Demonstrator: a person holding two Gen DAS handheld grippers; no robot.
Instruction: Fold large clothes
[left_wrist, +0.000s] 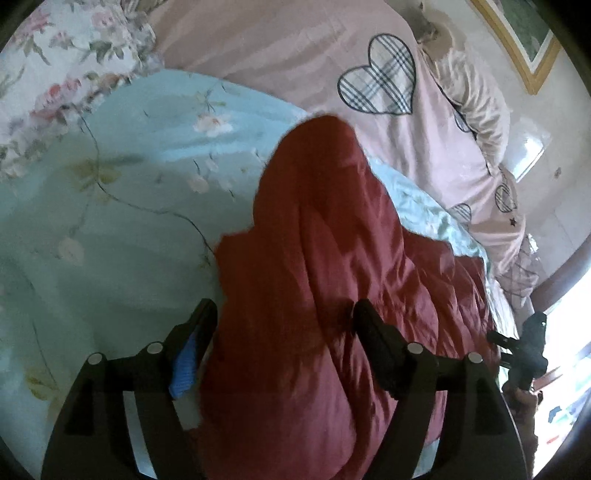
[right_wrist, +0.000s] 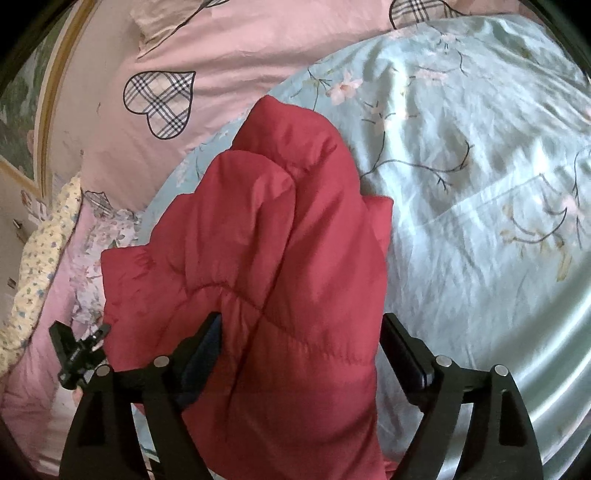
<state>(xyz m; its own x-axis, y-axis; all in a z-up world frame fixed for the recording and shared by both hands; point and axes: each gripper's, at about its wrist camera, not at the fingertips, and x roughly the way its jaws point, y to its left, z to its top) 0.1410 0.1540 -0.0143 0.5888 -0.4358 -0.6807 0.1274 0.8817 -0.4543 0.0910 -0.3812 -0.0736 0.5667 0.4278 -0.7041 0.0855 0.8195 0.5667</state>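
On the bed, a red padded jacket (left_wrist: 325, 266) is lying bunched over a pale blue flowered sheet (left_wrist: 110, 206), with a pink cover printed with plaid hearts (left_wrist: 376, 85) spreading beyond it toward twelve o'clock. Seen from the left wrist, the left gripper (left_wrist: 284, 321) is pointing down at the jacket with its fingers (left_wrist: 373, 332) standing wide; the red fabric is filling the gap between them, lying against the finger at three o'clock and apart from the blue-padded finger at nine o'clock, so nothing is being pinched. Seen from the right wrist, the right gripper (right_wrist: 301, 332) is likewise standing wide over the jacket (right_wrist: 266, 258), with the fabric lying between its fingers (right_wrist: 402, 347) and touching them loosely on both sides without being squeezed. Each gripper is showing at the edge of the other's view: the right one at three to four o'clock in the left wrist view, the left one at eight o'clock in the right wrist view. A gold picture frame (left_wrist: 517, 40) is hanging on the wall beyond the bed.
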